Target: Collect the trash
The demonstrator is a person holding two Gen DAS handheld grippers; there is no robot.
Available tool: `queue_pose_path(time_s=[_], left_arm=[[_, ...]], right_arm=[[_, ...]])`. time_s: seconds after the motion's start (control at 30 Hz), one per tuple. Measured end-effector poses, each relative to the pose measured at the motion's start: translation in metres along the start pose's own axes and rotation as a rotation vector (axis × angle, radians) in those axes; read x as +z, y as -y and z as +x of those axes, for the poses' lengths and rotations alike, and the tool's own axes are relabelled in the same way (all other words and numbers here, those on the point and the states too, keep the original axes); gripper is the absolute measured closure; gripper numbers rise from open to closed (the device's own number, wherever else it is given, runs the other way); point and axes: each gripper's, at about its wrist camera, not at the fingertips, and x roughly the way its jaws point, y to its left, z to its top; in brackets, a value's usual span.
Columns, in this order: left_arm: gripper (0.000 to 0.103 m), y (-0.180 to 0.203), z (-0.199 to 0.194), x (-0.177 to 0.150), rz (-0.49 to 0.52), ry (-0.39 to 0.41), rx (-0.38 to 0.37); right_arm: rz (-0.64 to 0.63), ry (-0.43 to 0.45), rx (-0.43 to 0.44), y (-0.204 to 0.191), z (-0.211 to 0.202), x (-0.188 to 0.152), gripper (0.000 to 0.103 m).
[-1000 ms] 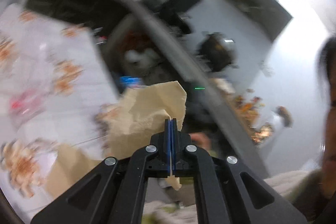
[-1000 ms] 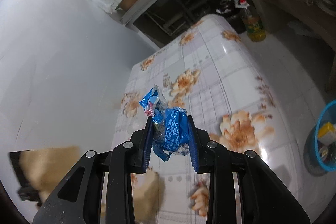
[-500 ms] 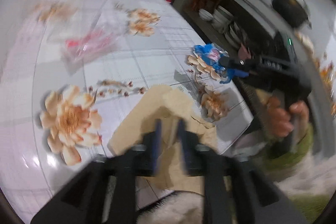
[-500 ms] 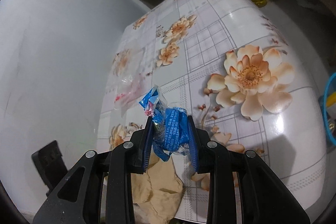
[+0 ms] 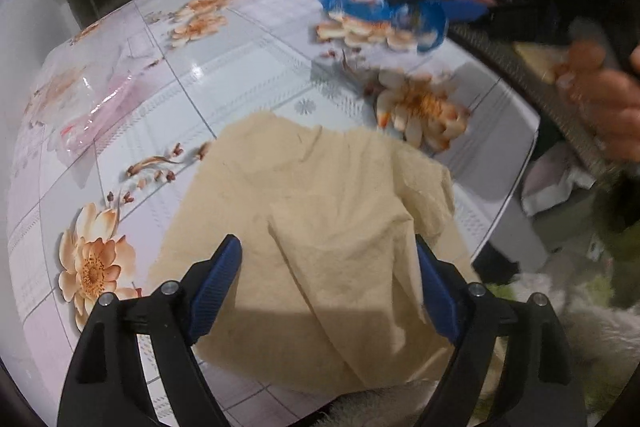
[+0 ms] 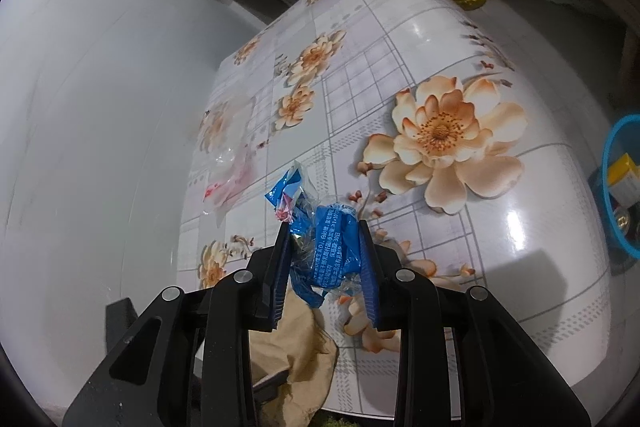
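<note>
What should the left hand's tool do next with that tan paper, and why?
Probably close the left gripper on the tan paper: its fingers are spread open on either side of the paper, which lies loose on the table, while the right gripper already holds a blue wrapper.

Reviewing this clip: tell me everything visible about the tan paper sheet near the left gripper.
The tan paper sheet is a large, creased, soft-looking piece like a napkin or kraft paper, with folds and a raised ridge across its middle. It lies on the floral tablecloth at the near table edge, partly overhanging it. The left gripper stands open, blue pads on either side of the sheet; contact is unclear. In the right wrist view its crumpled edge shows below the right gripper.
</note>
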Motion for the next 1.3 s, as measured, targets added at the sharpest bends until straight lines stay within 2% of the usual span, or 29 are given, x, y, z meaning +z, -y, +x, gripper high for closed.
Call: queue_pose_path(time_s=[0.07,0.27,0.33,0.5,0.97,1.1,1.3], left_arm=[[0.018,0.002,0.001,0.000,0.012,0.010,0.014],[0.018,-0.010,0.004,0.008,-0.034,-0.010,0.030],[0.022,-0.013,0.005,0.011,-0.052,-0.011,0.041],[0.046,-0.020,0.003,0.017,-0.080,0.001,0.058],[0.093,-0.023,0.006,0.024,-0.104,0.019,0.073],[0.098,-0.024,0.006,0.025,-0.112,0.023,0.068],[0.099,-0.023,0.000,0.028,-0.109,0.047,0.072]], right_arm=[[0.005,0.001,-0.001,0.001,0.000,0.000,0.073],[0.007,0.002,0.004,0.001,0.002,0.002,0.073],[0.008,0.001,0.006,0.001,0.002,0.002,0.073],[0.008,-0.007,0.006,0.001,0.005,0.002,0.073],[0.009,-0.049,0.001,-0.003,0.023,0.002,0.073],[0.014,-0.052,0.002,-0.003,0.025,0.002,0.073],[0.014,-0.041,0.012,-0.003,0.022,0.002,0.073]])
